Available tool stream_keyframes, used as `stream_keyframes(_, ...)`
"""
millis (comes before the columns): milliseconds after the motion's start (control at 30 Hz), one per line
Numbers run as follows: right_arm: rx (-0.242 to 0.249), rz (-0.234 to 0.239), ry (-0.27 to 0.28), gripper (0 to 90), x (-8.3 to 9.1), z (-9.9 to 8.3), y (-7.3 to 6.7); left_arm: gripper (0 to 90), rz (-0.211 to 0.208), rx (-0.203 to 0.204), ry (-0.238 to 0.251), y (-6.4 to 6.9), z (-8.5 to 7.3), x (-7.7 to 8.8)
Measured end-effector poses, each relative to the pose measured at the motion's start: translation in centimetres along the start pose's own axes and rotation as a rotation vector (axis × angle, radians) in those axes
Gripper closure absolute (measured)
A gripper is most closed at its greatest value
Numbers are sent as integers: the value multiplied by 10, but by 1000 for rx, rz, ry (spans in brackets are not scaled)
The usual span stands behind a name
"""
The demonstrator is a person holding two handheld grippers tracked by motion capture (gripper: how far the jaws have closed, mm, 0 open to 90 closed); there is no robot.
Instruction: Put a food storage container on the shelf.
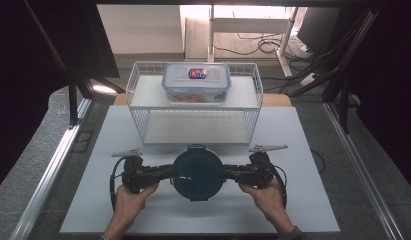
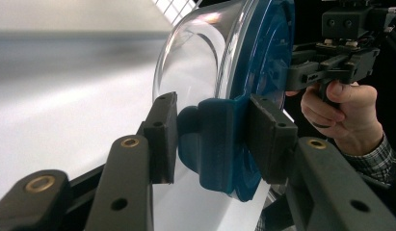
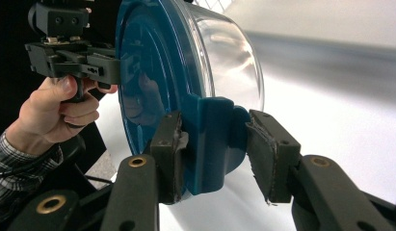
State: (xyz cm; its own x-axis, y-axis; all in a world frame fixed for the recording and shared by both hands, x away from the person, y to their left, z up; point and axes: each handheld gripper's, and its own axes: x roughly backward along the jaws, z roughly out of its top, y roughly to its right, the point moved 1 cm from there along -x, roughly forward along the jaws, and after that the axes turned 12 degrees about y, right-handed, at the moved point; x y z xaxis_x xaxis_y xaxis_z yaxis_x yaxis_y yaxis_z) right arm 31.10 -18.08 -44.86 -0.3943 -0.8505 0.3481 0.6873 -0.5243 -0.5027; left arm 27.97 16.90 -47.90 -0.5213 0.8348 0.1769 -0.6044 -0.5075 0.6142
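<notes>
One round tub [image 1: 198, 172] with blue lid, clamped by its latch tabs between left gripper [image 1: 169, 171] and right gripper [image 1: 228, 173]. Beyond: one rack [image 1: 253, 107], one box [image 1: 196, 82], label unreadable.

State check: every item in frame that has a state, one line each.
round container: blue lid on, held by its two side latch tabs, looks lifted off the table
left gripper: shut on the round container's tab
right gripper: shut on the opposite tab
rectangular container: lid on, on the rack's top shelf
wire rack: upright, lower shelf empty

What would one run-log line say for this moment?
left hand-held gripper: shut on left latch tab | right hand-held gripper: shut on right latch tab | round container: carried between both
</notes>
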Motion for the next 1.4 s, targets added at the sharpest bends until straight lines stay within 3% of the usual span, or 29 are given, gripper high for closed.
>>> stream_keyframes(267,44,6,54,577,9,28,-8,577,-6,-62,28,16,32,0)
stream_keyframes(500,69,15,87,576,12,52,-13,578,-5,-93,43,24,57,0)
stream_keyframes(1400,109,15,170,577,16,151,-27,578,-13,-129,100,43,154,-5)
